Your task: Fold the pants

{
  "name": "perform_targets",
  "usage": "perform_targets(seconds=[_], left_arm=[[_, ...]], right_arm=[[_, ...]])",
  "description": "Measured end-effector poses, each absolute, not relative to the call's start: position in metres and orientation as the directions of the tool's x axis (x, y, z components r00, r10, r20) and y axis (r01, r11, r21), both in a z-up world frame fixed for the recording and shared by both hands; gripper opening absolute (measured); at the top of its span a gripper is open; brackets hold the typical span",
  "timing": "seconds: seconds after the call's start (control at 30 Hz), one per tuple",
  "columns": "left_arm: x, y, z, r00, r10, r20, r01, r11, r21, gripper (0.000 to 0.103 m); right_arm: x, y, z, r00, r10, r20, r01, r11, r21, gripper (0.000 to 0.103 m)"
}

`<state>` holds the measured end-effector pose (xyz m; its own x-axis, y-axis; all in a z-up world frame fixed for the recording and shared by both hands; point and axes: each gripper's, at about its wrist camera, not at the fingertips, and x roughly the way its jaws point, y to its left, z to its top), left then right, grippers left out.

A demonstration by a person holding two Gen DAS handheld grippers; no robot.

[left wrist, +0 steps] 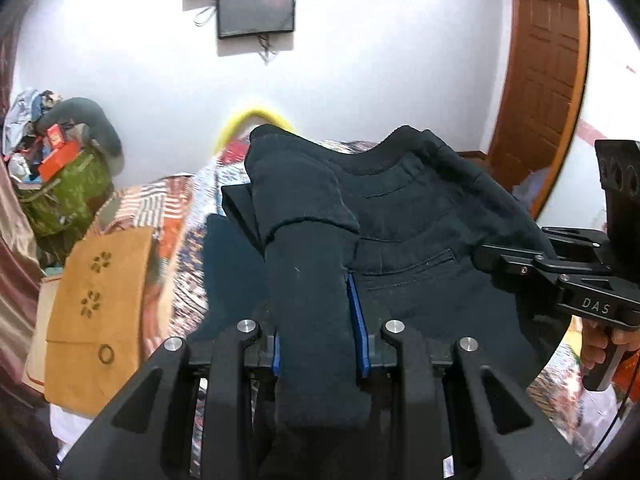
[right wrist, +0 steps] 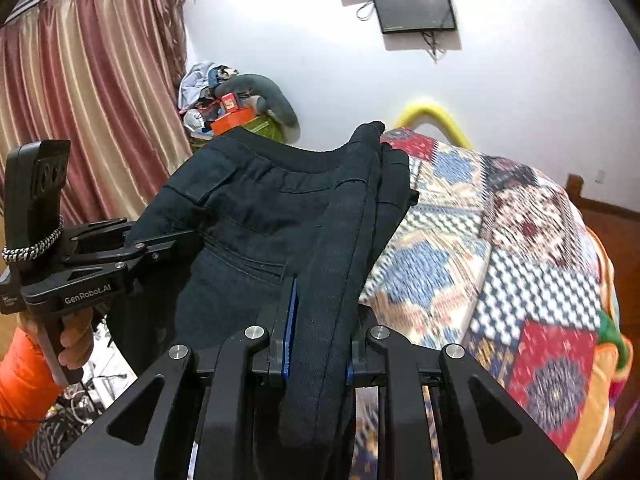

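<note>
The dark navy pants (left wrist: 400, 232) hang lifted above the bed, waistband up, held at both sides. My left gripper (left wrist: 316, 320) is shut on a bunched edge of the pants between its blue pads. My right gripper (right wrist: 320, 320) is shut on the other edge, a thick fold running between its pads. The pants also fill the middle of the right wrist view (right wrist: 256, 216). Each gripper shows in the other's view: the right one (left wrist: 500, 258) at the right, the left one (right wrist: 160, 248) at the left, both clamped on the cloth.
A bed with a patchwork quilt (right wrist: 500, 248) lies below. A tan bag (left wrist: 96, 312) lies at the left. A heap of clutter on a green bag (left wrist: 60, 184) stands by the wall. A pink curtain (right wrist: 80, 100) and a wooden door (left wrist: 540, 80) flank the room.
</note>
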<state>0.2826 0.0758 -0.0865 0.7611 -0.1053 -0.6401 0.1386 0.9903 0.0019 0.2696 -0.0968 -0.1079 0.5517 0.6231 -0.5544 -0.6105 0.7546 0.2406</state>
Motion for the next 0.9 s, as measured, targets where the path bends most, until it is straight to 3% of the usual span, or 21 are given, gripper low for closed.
perform_targets(seconds=[0.23,0.47,0.63,0.83,0.9], left_arm=[[0.338,0.128,-0.103,0.793,-0.038,-0.608,0.067,0.997,0.025,0.027],[0.394,0.178,-0.149,0.777,-0.018,-0.629,-0.002,1.0,-0.031,0.027],[0.428,0.194,-0.203,0.735,0.027,-0.677,-0.039,0.999,-0.003,0.028],[0.458,0.21,-0.273,0.6,0.053,-0.798,-0.093,0.996,-0.004,0.032],[0.46,0.213,-0.284,0.58,0.13,-0.804,-0.133,0.989,0.063,0.033]], right_arm=[[0.318,-0.046,-0.11,0.555,0.631,-0.542,-0.636,0.742,0.213,0.016],[0.374,0.0,-0.138,0.523,0.625,-0.579,-0.656,0.729,0.194,0.016],[0.403,0.034,-0.178,0.496,0.586,-0.64,-0.666,0.73,0.152,0.016],[0.426,0.062,-0.234,0.416,0.5,-0.76,-0.679,0.727,0.107,0.018],[0.427,0.063,-0.243,0.427,0.445,-0.787,-0.676,0.735,0.049,0.02]])
